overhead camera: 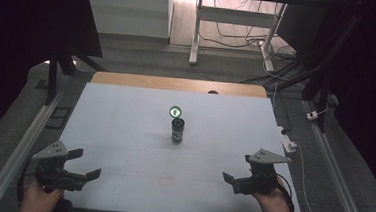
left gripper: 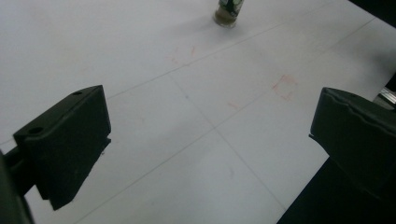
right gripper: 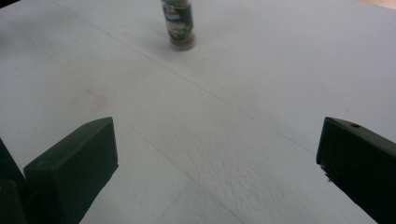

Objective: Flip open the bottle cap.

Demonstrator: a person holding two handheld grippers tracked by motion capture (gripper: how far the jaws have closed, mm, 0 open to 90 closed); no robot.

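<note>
A small dark spice jar point(overhead camera: 177, 130) stands upright near the middle of the white table point(overhead camera: 124, 131); a round green lid point(overhead camera: 175, 111) lies just behind it. The jar's base point(left gripper: 227, 10) shows at the top of the left gripper view, and its labelled body point(right gripper: 178, 24) at the top of the right gripper view. My left gripper point(overhead camera: 84, 164) rests open at the table's near left corner, held by a hand. My right gripper point(overhead camera: 236, 169) is open at the near right. Nothing sits between either pair of jaws.
Faint red marks point(left gripper: 284, 87) and thin grid lines cross the table surface. Metal rails point(overhead camera: 28, 140) run along both sides of the table. A desk frame with cables point(overhead camera: 231, 34) stands beyond the far edge. A white connector point(overhead camera: 288, 142) lies at the right edge.
</note>
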